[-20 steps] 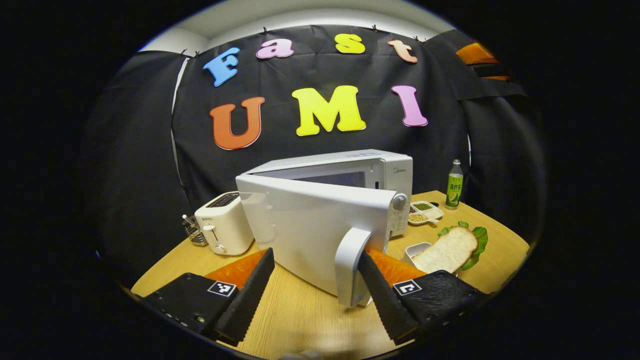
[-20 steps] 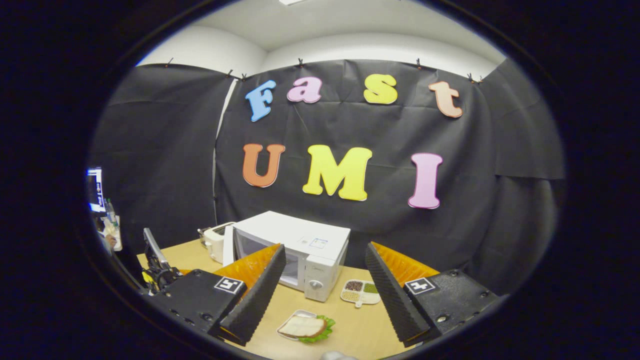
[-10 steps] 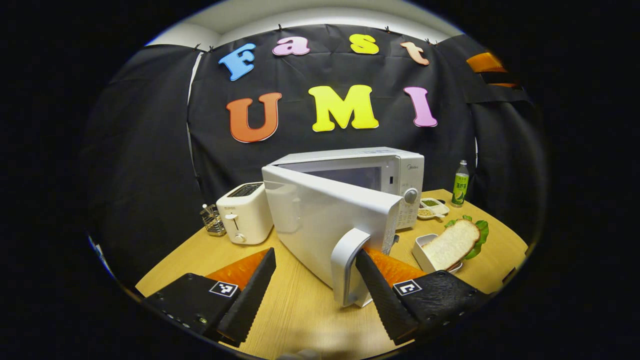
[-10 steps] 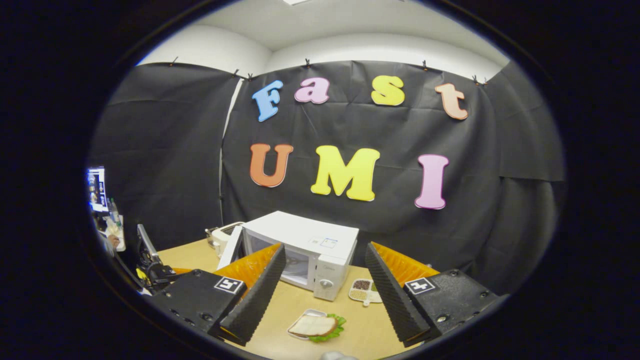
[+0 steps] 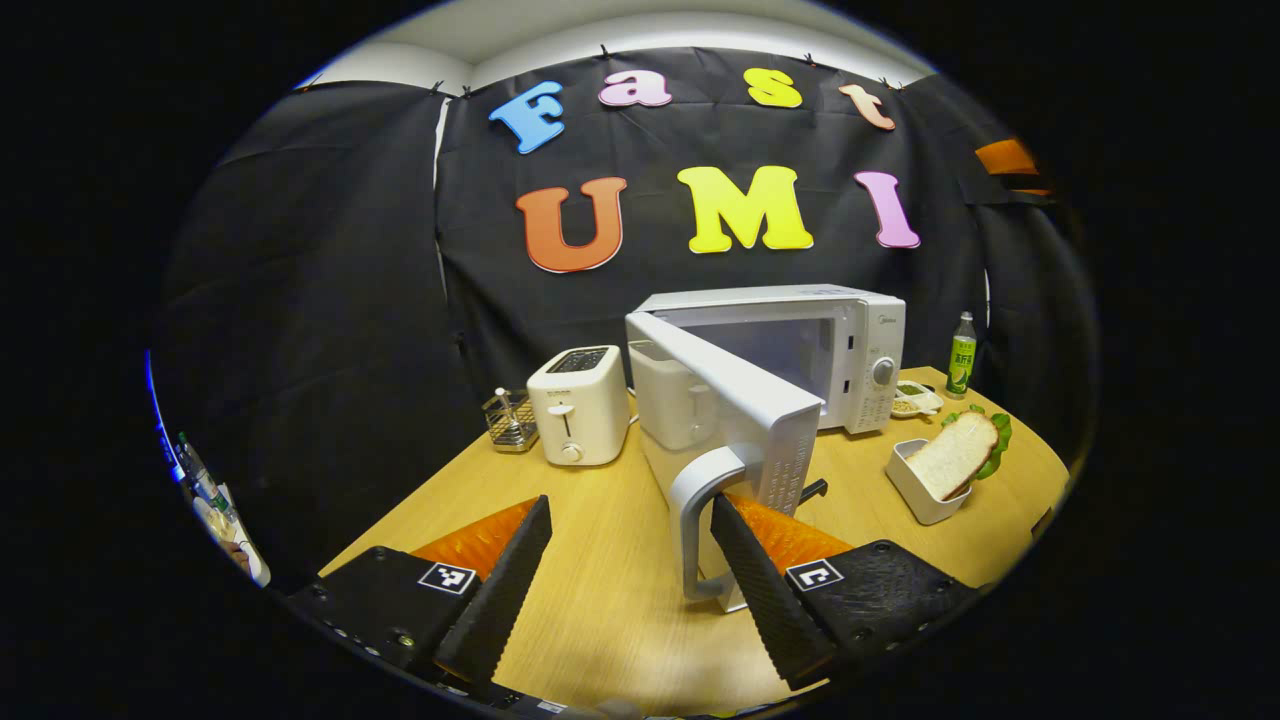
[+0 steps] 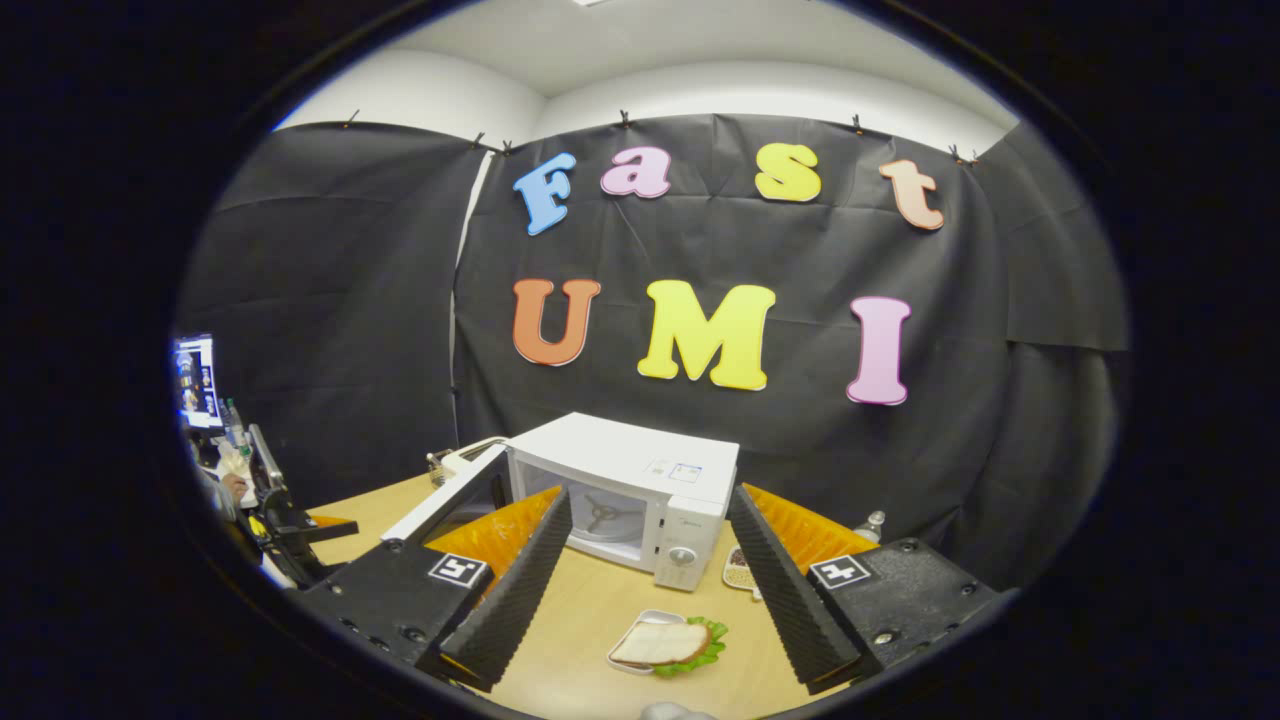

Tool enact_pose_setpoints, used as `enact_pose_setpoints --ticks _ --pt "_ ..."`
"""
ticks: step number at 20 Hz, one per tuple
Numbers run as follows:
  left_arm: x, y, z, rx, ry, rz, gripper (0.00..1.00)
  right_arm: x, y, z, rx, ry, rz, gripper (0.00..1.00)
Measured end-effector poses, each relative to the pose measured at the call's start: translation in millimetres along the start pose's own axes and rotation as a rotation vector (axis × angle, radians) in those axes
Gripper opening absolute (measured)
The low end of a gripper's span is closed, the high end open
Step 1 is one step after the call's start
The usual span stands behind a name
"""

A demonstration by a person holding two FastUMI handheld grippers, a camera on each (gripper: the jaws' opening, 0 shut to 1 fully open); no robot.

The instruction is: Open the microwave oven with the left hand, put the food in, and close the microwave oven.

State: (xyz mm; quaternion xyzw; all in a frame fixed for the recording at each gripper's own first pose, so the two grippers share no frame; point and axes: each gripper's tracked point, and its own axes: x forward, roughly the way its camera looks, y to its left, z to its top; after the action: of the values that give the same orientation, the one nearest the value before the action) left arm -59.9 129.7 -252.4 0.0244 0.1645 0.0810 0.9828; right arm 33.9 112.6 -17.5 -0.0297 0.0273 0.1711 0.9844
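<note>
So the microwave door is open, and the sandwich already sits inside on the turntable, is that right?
Not quite: the door is open, but the sandwich is on the table in front of the microwave, as the right gripper view shows.

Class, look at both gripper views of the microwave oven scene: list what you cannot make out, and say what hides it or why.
- Microwave oven cavity floor, left gripper view: hidden behind the open door.
- Whether the left claw touches the door handle: the finger overlaps it.
- Contents of the divided dish: too small; in the right gripper view a finger covers part of it.
- Rack beside the toaster: too small to identify.
</note>
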Motion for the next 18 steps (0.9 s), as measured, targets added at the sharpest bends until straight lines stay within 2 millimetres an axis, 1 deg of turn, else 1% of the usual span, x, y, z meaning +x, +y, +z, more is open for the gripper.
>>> enact_pose_setpoints --ticks 1,2,4,5,7,8,9,10,11,12,14,15,16,18 --pt "-2.2 12.4 -0.9 -0.008 0.001 0.021 0.97 0.6 -0.1 -4.0 0.004 0.005 -0.007 0.96" --pt "-3.6 24.3 -4.3 -0.014 0.009 0.039 0.96 0.5 -0.3 -6.9 0.011 0.010 -0.012 1.00" --pt "-5.9 48.6 -6.6 -0.010 0.007 0.078 0.97 -0.8 -1.2 -12.0 0.026 0.015 -0.026 1.00" --pt "-6.6 58.5 -8.2 -0.007 0.011 0.095 0.97 -0.8 -2.4 -16.6 0.029 0.021 -0.035 0.96" --pt "-8.0 77.3 -9.4 -0.009 0.016 0.118 0.97 -0.5 -5.8 -23.8 0.034 0.033 -0.051 0.96" --pt "-11.0 84.7 -8.8 -0.006 0.016 0.127 0.97 0.4 -8.2 -27.0 0.036 0.038 -0.057 1.00" --pt "-14.9 91.0 -8.2 -0.005 0.016 0.131 0.97 1.4 -11.9 -32.4 0.038 0.045 -0.066 1.00" --pt "-19.2 93.9 -5.6 -0.004 0.012 0.133 0.96 2.3 -16.6 -38.8 0.039 0.054 -0.077 0.96" --pt "-22.9 95.1 -2.7 -0.001 0.007 0.130 0.97 4.3 -20.7 -47.1 0.043 0.067 -0.088 1.00" --pt "-27.1 95.5 1.0 -0.002 0.004 0.125 0.97 6.7 -25.2 -56.4 0.051 0.087 -0.098 0.96" --pt "-35.3 93.0 13.7 0.001 -0.008 0.112 0.97 10.5 -33.6 -79.2 0.071 0.126 -0.113 0.96" --pt "-37.8 90.1 19.9 0.006 -0.015 0.106 0.97 12.8 -39.1 -92.9 0.078 0.149 -0.123 1.00" --pt "-41.1 87.0 27.1 0.011 -0.024 0.102 0.97 15.7 -43.6 -106.9 0.083 0.171 -0.128 0.96" --pt "-43.4 74.1 41.0 0.013 -0.037 0.079 0.97 22.0 -50.7 -136.4 0.099 0.225 -0.132 0.96"
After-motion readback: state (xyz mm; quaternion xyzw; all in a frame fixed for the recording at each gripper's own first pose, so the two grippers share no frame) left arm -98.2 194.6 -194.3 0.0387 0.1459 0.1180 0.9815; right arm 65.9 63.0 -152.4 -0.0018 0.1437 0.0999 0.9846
